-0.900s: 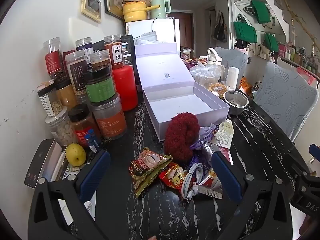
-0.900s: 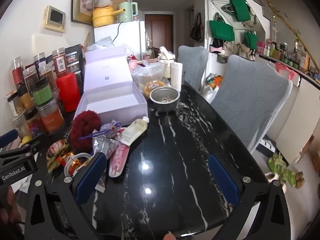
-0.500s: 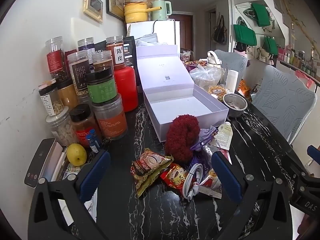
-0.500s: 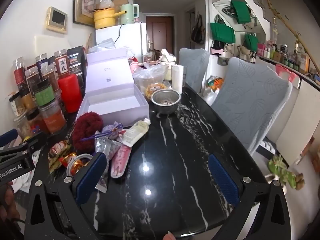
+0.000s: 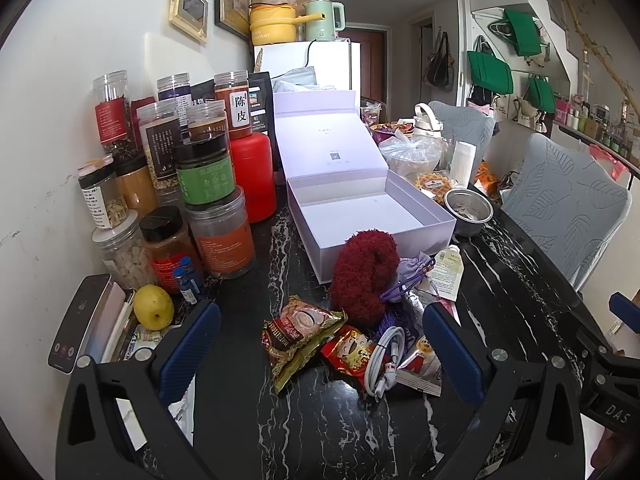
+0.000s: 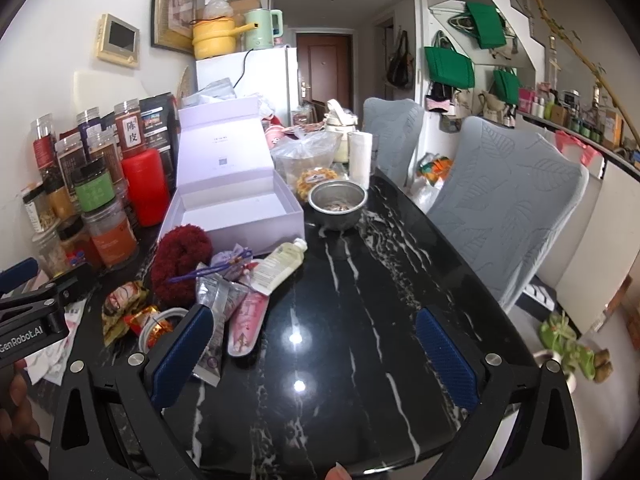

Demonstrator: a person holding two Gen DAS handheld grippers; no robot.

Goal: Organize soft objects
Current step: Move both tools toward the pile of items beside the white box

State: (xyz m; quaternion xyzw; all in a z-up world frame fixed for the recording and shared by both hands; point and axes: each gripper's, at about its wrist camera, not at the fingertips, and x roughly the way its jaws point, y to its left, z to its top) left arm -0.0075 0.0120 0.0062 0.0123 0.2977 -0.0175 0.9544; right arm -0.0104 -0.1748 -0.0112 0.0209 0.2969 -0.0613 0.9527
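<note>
A fluffy dark red item point(image 5: 366, 276) lies on the black marble table point(image 5: 516, 280) against the front of an open white box point(image 5: 372, 216). Beside it lie a purple drawstring pouch point(image 5: 412, 270), snack packets point(image 5: 298, 334), a coiled white cable point(image 5: 386, 354) and a cream tube point(image 6: 280, 266). My left gripper point(image 5: 320, 350) is open and empty, just short of the snack packets. My right gripper point(image 6: 312, 354) is open and empty over bare table, right of the pile; the red item shows there too point(image 6: 180, 258).
Stacked jars point(image 5: 208, 184) and a red canister point(image 5: 256, 176) line the wall at left. A lemon point(image 5: 154, 306) and a phone point(image 5: 80, 330) lie near the left finger. A steel bowl point(image 6: 337, 203) and food bags sit behind the box. Grey chairs point(image 6: 508, 208) stand at right.
Both views have shifted slightly; the pile sits a little higher and farther in the left wrist view. Nothing on the table has moved. Both grippers stay open.
</note>
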